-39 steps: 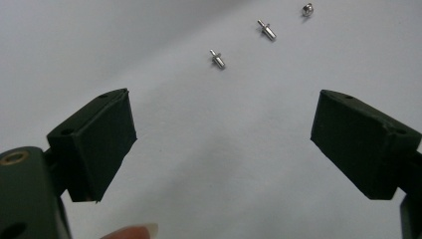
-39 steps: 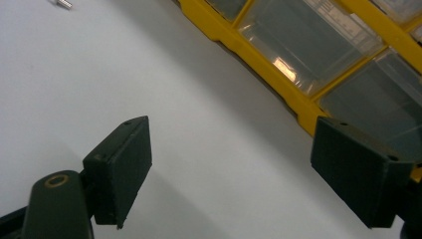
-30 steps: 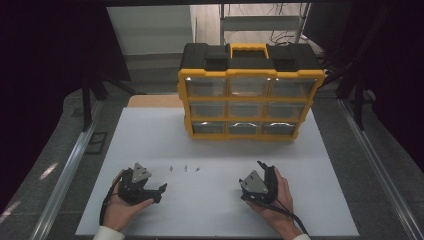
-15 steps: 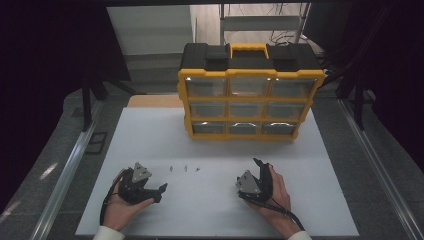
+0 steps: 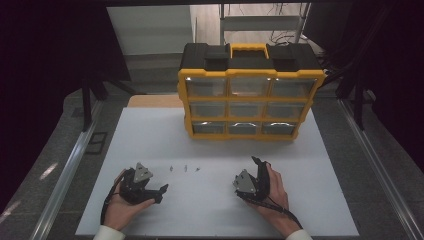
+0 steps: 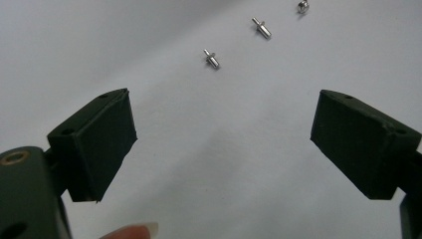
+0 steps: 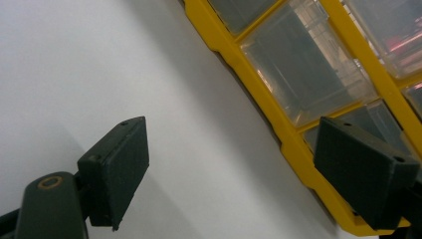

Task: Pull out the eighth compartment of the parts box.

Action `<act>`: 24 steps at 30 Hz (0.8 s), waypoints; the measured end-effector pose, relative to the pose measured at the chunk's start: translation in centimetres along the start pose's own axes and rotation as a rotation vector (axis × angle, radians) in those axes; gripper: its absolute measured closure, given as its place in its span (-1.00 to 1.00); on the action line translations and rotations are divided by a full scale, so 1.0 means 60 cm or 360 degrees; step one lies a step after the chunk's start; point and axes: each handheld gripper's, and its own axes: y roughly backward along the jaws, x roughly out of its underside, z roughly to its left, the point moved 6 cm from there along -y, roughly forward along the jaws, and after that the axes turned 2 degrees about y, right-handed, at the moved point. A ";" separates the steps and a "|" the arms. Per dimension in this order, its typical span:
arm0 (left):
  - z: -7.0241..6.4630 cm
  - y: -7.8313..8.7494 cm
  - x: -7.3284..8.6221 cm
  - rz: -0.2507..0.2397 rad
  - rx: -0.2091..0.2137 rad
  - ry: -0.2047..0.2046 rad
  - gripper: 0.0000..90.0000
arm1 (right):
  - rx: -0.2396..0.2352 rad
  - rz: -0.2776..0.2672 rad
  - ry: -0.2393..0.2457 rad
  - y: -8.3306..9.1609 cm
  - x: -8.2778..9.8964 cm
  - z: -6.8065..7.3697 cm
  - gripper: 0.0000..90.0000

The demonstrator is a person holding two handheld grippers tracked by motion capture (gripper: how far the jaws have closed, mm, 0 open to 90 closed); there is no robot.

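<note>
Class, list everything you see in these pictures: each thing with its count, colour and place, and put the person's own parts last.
Metal pins: three, silver, in a row on the white sheet between the grippers.
Drawer organiser: one, yellow and black with nine clear drawers, upright at the far end of the sheet.
White sheet: one, covering the table.
Left gripper: one, black, jaws open, pointing toward the pins.
Right gripper: one, black, jaws open, facing the organiser.
Hands: two, near the table's front edge.
</note>
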 end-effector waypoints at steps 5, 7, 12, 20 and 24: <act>0.000 -0.002 0.001 0.0010 -0.0001 -0.0004 -0.76 | 0.0017 0.0006 0.0012 -0.004 0.001 -0.002 -0.68; 0.000 -0.002 0.001 0.0010 0.0001 -0.0004 -0.76 | 0.0026 0.0004 0.0019 -0.005 0.001 -0.002 -0.68; -0.002 -0.004 0.001 0.0022 0.0004 -0.0020 -0.76 | 0.0045 0.0010 0.0080 -0.006 0.001 0.001 -0.67; -0.002 -0.006 0.001 0.0031 -0.0005 -0.0028 -0.76 | 0.0099 -0.0009 0.0155 -0.009 -0.001 0.001 -0.65; -0.002 -0.005 0.000 0.0025 -0.0007 -0.0027 -0.76 | 0.0112 -0.0013 0.0170 -0.013 -0.001 -0.001 -0.65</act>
